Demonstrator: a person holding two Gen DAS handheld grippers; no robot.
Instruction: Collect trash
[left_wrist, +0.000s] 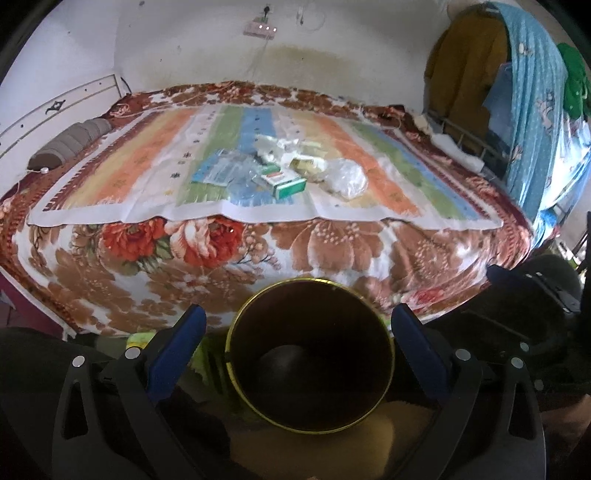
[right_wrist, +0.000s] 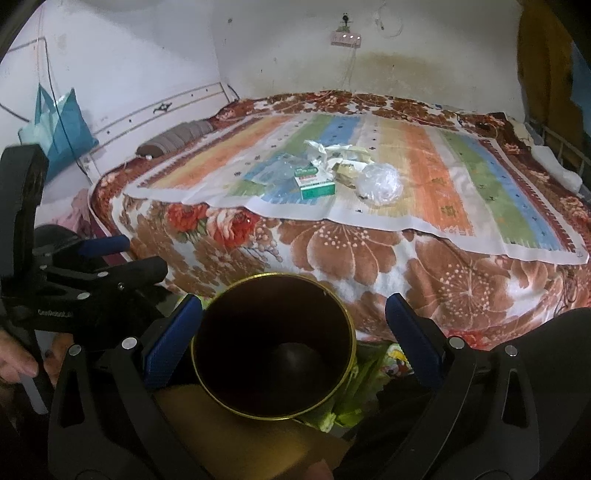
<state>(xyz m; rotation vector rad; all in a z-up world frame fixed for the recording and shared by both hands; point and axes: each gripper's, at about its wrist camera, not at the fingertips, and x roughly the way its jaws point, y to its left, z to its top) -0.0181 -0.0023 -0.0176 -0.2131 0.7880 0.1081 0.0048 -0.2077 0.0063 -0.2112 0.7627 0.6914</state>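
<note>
A pile of trash lies on a striped mat (left_wrist: 129, 177) (right_wrist: 424, 147) in the middle of the bed: a green and white box (left_wrist: 286, 183) (right_wrist: 316, 184), a crumpled clear plastic bag (left_wrist: 347, 177) (right_wrist: 380, 183), white crumpled paper (left_wrist: 275, 147) (right_wrist: 321, 151) and clear wrappers (left_wrist: 221, 170) (right_wrist: 273, 170). A dark bin with a gold rim (left_wrist: 310, 356) (right_wrist: 273, 347) stands on the floor in front of the bed, open and below both grippers. My left gripper (left_wrist: 298, 325) and right gripper (right_wrist: 293, 317) are open and empty, above the bin.
The bed is covered by a floral blanket (left_wrist: 332, 251) (right_wrist: 351, 258). A grey pillow (left_wrist: 70, 142) lies at its left end. Clothes (left_wrist: 517, 92) hang at the right. A blue bag (right_wrist: 59, 125) hangs on the left wall. My left gripper shows in the right wrist view (right_wrist: 103, 251).
</note>
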